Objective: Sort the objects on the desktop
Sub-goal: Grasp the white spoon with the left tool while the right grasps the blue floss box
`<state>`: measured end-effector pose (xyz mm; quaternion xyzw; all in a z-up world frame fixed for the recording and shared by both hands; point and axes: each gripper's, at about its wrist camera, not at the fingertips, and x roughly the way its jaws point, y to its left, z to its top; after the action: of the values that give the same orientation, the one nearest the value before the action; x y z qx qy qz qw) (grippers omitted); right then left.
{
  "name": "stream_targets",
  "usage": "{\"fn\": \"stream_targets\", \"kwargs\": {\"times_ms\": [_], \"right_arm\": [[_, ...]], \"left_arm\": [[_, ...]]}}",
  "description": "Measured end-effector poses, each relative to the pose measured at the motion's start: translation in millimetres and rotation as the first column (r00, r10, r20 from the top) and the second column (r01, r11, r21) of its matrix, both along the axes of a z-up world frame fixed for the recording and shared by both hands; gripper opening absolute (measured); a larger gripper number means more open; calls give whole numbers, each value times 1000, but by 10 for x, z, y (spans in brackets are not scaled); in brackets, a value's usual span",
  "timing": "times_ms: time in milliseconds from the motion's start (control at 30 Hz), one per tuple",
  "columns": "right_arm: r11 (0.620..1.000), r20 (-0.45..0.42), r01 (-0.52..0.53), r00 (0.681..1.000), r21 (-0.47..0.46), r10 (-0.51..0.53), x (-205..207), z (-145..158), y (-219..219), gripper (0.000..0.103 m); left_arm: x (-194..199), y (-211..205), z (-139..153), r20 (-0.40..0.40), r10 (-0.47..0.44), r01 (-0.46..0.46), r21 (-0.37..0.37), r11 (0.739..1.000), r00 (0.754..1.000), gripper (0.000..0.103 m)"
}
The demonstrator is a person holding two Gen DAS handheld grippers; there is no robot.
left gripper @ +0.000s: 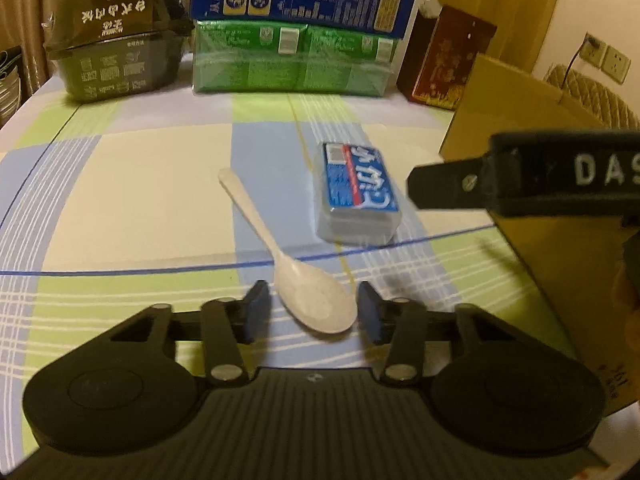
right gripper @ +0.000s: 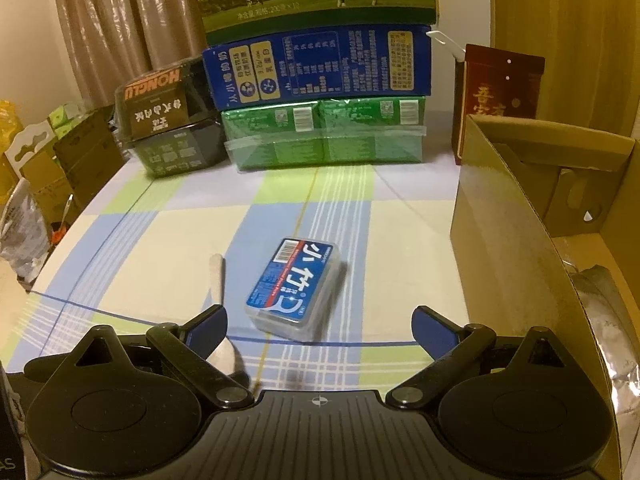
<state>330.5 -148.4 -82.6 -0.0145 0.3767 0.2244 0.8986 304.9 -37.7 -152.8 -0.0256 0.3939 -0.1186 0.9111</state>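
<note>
Along the far edge of your tabletop (right gripper: 120,248) stands a row of packaging: a dark HONGLU container (right gripper: 168,120) at far left, a green shrink-wrapped pack (right gripper: 324,136) with a blue carton (right gripper: 320,68) stacked on it, and a dark red box (right gripper: 496,92) at far right. An open cardboard box (right gripper: 520,208) rises along the right side, its near wall close beside your right hand-held gripper (right gripper: 320,330).

On the checked cloth in the middle lie a white plastic spoon (left gripper: 296,264) and a clear case with a blue label (right gripper: 296,288), side by side and just apart, the case to the right of the spoon.

Your left hand-held gripper (left gripper: 312,312) has its fingers (left gripper: 256,308) spread moderately, one on each side of the spoon's bowl, with gaps showing on both sides; it holds nothing. Whether the tips touch the cloth cannot be told.

Your right hand-held gripper is spread wide and empty, with the blue-labelled case just ahead of the gap between its fingers.
</note>
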Motion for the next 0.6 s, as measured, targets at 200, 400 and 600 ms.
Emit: {"fn": "stream_targets", "kwargs": {"times_ms": [200, 400, 600], "right_arm": [[1000, -1, -1, 1000, -8, 1, 2, -17, -1, 97], [1000, -5, -6, 1000, -17, 6, -7, -46, 7, 97], [1000, -9, -16, 1000, -25, 16, -4, -83, 40, 97]], "left_arm": [[-31, 217, 1, 13, 36, -36, 13, 999, 999, 15], [-55, 425, 11, 23, 72, -73, 32, 997, 997, 12], [-64, 510, 30, 24, 88, -89, 47, 995, 996, 14]]}}
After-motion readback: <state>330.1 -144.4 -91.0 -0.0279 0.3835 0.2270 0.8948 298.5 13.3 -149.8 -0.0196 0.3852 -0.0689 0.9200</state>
